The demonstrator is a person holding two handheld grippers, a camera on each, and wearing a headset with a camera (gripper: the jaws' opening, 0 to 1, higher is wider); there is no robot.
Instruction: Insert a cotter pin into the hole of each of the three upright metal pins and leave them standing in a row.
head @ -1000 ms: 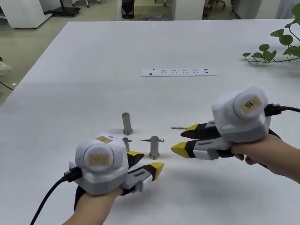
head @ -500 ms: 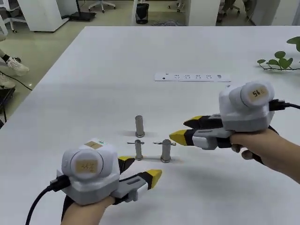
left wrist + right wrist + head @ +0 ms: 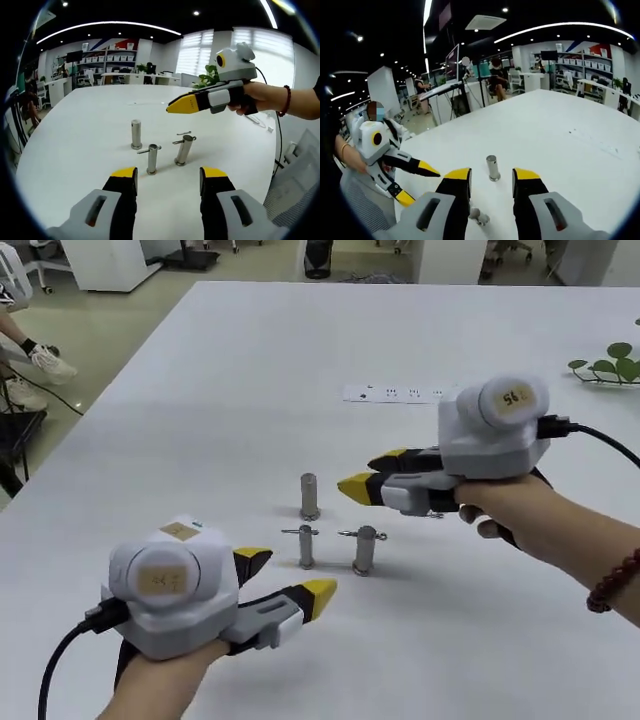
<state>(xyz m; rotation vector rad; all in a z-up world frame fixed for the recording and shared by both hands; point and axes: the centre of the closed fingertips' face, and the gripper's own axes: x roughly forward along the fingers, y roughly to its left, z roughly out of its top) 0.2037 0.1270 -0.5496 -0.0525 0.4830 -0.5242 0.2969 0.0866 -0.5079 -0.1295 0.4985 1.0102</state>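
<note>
Two pins cottered, one bare

At lower left of the head view, the left gripper (image 3: 288, 572) hovers with jaws apart and empty, probably ready to steady a pin. At centre, the two front pins (image 3: 306, 546) carry cotter pins (image 3: 292, 531), while the rear pin (image 3: 310, 495) has none. At upper right, the right gripper (image 3: 362, 472) also has its jaws apart and empty, and a loose cotter pin (image 3: 184, 133) seems to lie near it.

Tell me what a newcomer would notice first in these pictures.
Three upright grey metal pins stand mid-way on the white table: the back pin is bare, while the front-left pin and front-right pin both hold thin cotter pins through their tops. The white, yellow-tipped left hand-held gripper is open nearest the camera, and the right hand-held gripper hovers open right of the back pin.
</note>
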